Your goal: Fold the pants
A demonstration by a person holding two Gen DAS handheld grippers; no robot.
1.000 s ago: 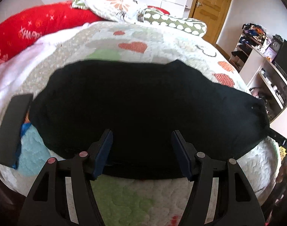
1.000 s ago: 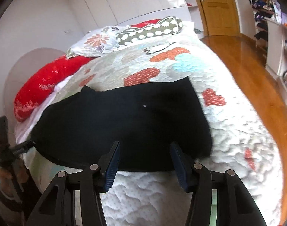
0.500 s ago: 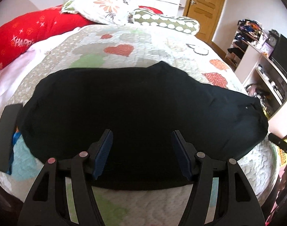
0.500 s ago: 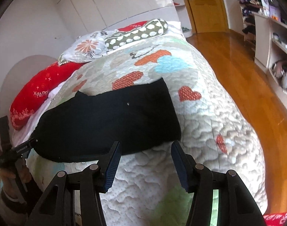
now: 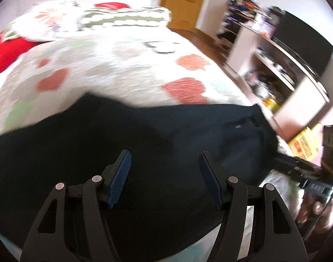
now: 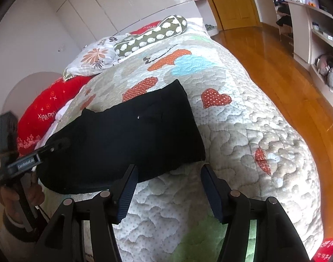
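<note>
Black pants lie flat across the heart-patterned quilt; they fill the lower half of the blurred left wrist view. My left gripper hangs open over the middle of the pants, with nothing pinched between its blue pads. It also shows at the pants' left end in the right wrist view. My right gripper is over bare quilt just short of the pants' near right corner. Its jaws are opening with nothing between them. It appears beside the pants' right end.
Pillows and a red cushion lie at the head of the bed. The bed edge drops to a wooden floor on the right, with white shelves and a door beyond. A hand holds the right gripper.
The left wrist view has swung quickly right along the pants, and the dark object at its left edge has left the frame. The right gripper drew back off the pants' edge and its jaws widened a little.
</note>
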